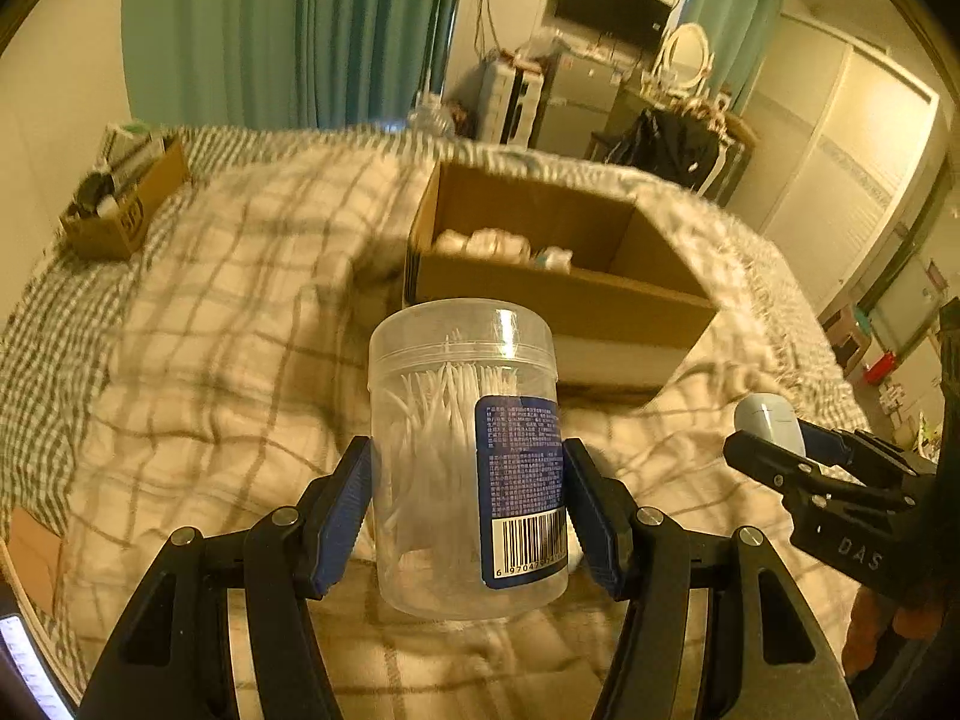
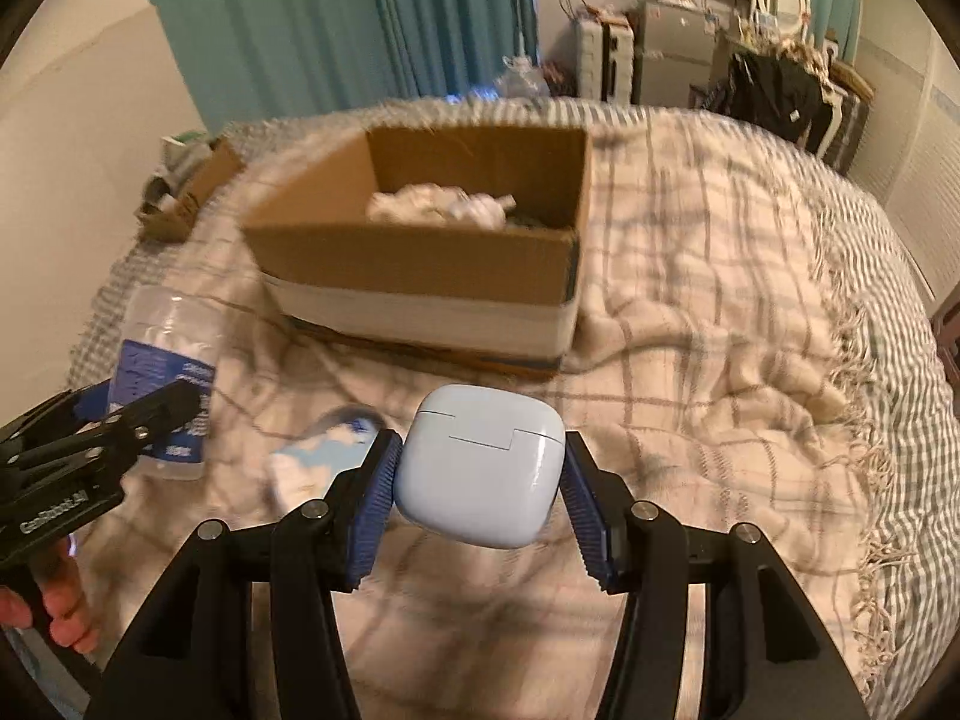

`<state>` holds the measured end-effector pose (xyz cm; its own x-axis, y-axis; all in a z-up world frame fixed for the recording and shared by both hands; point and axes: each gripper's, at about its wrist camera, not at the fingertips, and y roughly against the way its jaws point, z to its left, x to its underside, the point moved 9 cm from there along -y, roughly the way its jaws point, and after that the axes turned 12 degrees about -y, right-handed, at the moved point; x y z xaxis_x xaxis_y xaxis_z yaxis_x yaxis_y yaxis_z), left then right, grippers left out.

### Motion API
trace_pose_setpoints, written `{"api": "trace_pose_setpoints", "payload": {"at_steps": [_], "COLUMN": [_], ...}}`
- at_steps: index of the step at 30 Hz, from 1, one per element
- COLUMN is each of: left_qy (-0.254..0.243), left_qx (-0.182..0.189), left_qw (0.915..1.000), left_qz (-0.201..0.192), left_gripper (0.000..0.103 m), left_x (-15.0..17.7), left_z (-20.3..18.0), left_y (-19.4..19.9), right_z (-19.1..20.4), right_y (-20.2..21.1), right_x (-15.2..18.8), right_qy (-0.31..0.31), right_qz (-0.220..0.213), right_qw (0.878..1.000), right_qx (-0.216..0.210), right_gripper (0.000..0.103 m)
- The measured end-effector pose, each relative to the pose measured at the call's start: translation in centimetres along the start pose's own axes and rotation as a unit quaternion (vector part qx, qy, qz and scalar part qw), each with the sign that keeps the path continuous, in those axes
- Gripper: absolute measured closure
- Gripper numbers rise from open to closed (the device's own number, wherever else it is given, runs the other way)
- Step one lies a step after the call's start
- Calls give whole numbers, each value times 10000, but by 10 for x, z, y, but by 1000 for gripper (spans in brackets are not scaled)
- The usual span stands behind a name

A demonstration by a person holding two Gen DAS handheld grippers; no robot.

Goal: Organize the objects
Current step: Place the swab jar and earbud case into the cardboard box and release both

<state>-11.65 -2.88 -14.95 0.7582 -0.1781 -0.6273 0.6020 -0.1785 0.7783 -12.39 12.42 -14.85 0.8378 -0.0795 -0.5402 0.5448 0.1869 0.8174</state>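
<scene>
1. A bedroom with teal curtains; a bed (image 2: 690, 276) under a plaid blanket carries an open cardboard box (image 2: 420, 276) with white items inside.
2. The left gripper (image 1: 468, 516) clamps a clear plastic jar (image 1: 465, 456) of white picks by its sides, above the blanket, near the box.
3. The right gripper (image 2: 480, 480) holds a pale earbud case (image 2: 483, 462) across its flanks.
4. Both look light, rigid and smooth, so probably slippery; gripping mid-body on the flat or widest sides seems safest.
</scene>
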Motion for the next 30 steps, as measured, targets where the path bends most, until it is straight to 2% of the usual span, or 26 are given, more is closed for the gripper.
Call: {"api": "trace_pose_setpoints", "payload": {"at_steps": [6,11,18,23,30], "left_qy": [-41,-113,-385,-427,-600], "left_qx": [-62,-122,-424,-295,-173], "left_qw": [9992,9973,9940,9945,9959], "left_qz": [-398,-711,-928,-910,-659], "left_gripper": [40,40,40,40,40], "left_x": [-33,-73,-128,-165,-196], "left_z": [-2,-1,4,6,1], "left_y": [40,66,71,51,-11], "right_z": [20,40,60,64,48], "right_y": [47,91,125,112,43], "right_x": [-32,-70,-131,-172,-217], "right_qy": [271,553,809,800,601], "right_qz": [-486,-927,-1391,-1412,-1043], "right_qw": [9983,9938,9865,9863,9926], "right_qx": [-160,-257,-319,-305,-159], "right_gripper": [50,50,50,50,50]}}
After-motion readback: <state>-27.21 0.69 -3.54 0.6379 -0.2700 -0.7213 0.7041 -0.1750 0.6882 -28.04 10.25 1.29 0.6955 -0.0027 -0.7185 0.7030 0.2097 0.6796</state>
